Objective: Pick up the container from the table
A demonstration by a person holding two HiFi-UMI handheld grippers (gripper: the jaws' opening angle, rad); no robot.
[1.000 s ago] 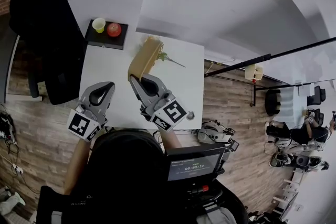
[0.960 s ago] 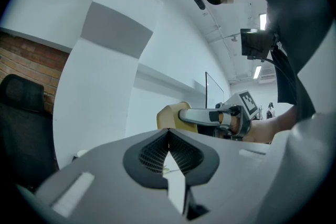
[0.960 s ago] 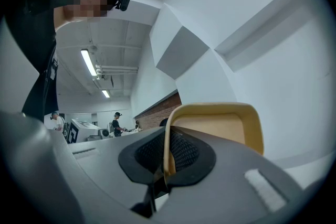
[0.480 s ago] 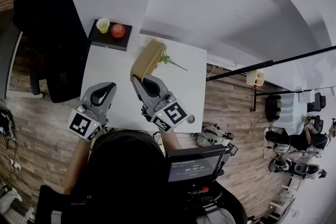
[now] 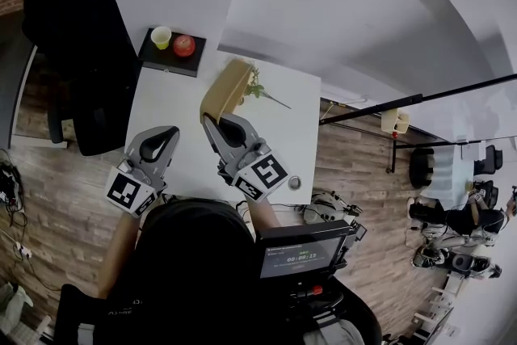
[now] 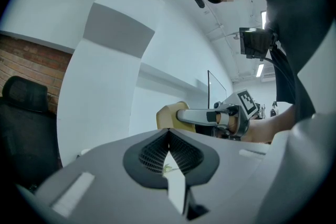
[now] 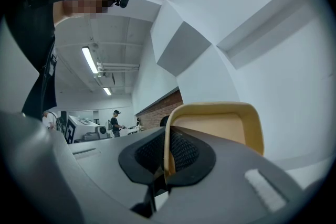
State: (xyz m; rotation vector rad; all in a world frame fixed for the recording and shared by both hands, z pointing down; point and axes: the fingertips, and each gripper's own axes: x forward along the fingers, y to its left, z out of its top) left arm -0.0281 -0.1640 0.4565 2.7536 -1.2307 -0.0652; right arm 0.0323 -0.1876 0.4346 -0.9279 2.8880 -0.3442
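Observation:
A tan, shallow plastic container (image 5: 226, 86) stands tilted on edge over the white table (image 5: 174, 105). My right gripper (image 5: 212, 119) is shut on its near rim. In the right gripper view the rim (image 7: 169, 149) is pinched between the black pads, and the container's hollow side (image 7: 220, 126) rises beyond them. My left gripper (image 5: 170, 132) hovers to the left of it, shut and holding nothing. In the left gripper view its pads (image 6: 181, 157) meet, and the container (image 6: 169, 115) with the right gripper (image 6: 210, 116) shows beyond.
A black tray (image 5: 153, 58) at the table's far left corner carries a yellow cup (image 5: 161, 37) and a red apple (image 5: 184, 45). A green sprig (image 5: 260, 91) lies beside the container. A black chair (image 5: 77, 44) stands left of the table.
The head view has shifted a little. Both grippers and the container keep their places.

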